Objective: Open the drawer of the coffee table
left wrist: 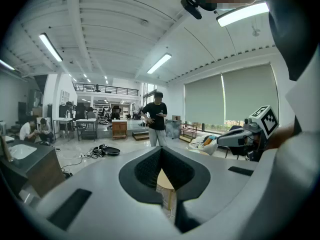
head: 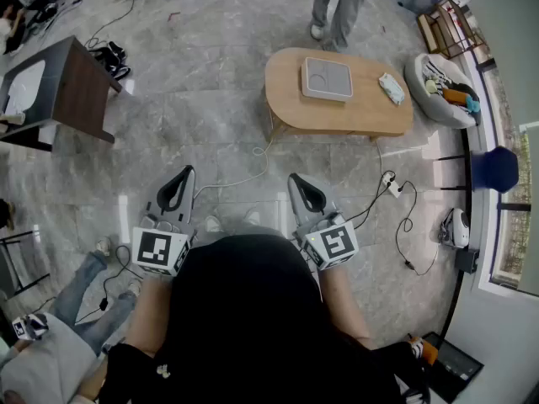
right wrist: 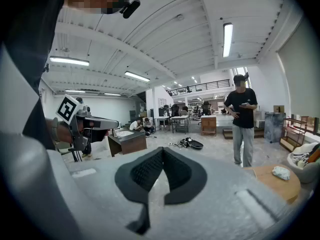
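The oval wooden coffee table stands on the stone floor ahead of me, with a grey square tray and a crumpled cloth on its top. No drawer front shows from here. My left gripper and right gripper hover side by side, well short of the table, both shut with nothing between the jaws. In the left gripper view the gripper frames a slice of the table. In the right gripper view the gripper points left of the table.
A person stands just beyond the table. A dark side table is at the left, a round cushioned basket at the right. Cables and a power strip lie on the floor near the table's front. Another person's legs show at lower left.
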Demonstrator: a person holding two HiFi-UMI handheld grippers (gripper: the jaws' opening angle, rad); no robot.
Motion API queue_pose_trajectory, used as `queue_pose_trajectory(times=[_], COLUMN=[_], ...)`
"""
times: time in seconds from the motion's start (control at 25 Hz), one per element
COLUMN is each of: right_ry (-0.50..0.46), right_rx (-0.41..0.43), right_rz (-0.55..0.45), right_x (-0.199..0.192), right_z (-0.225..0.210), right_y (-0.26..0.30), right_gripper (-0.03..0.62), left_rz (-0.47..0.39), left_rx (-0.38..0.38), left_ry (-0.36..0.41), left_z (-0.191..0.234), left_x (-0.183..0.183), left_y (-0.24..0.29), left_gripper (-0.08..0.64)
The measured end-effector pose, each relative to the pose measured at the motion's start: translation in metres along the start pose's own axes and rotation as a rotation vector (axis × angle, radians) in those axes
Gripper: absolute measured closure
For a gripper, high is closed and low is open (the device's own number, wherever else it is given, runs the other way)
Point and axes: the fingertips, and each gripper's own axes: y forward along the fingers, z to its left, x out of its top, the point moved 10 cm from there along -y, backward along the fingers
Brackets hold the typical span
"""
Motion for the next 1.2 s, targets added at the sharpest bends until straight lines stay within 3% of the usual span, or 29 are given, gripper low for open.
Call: queue_pose_trajectory(times=[0.36, 0.64, 0.92, 1.2], right_ry=[0.068, 0.082, 0.091, 0.115], right_rx=[0.003, -0.014, -0.07, -0.15], right_rz=[-0.063, -0.046, -0.042, -0.012], right_x=[-0.015, -0.025, -0.024, -0.004], right_z=[-0.059, -0.103, -0.142, -0.194], right_y=[-0.018, -0.018, 0.021, 0.098], right_gripper=[0.595, 0.595, 0.595, 0.595], left_rz=[0.053, 0.089, 0.093, 0.12], left_rx=[0.032, 0.033, -0.007, -0.074], left_ry=[0.009, 0.015, 0.015, 0.02], left_z=[-0.033, -0.043, -0.012, 0.058], left_x=[0.002, 0.0, 0.0, 0.019], left_y=[0.04, 0.078, 0.143, 0.236], left_gripper=[0.548, 0.548, 0.548, 0.548])
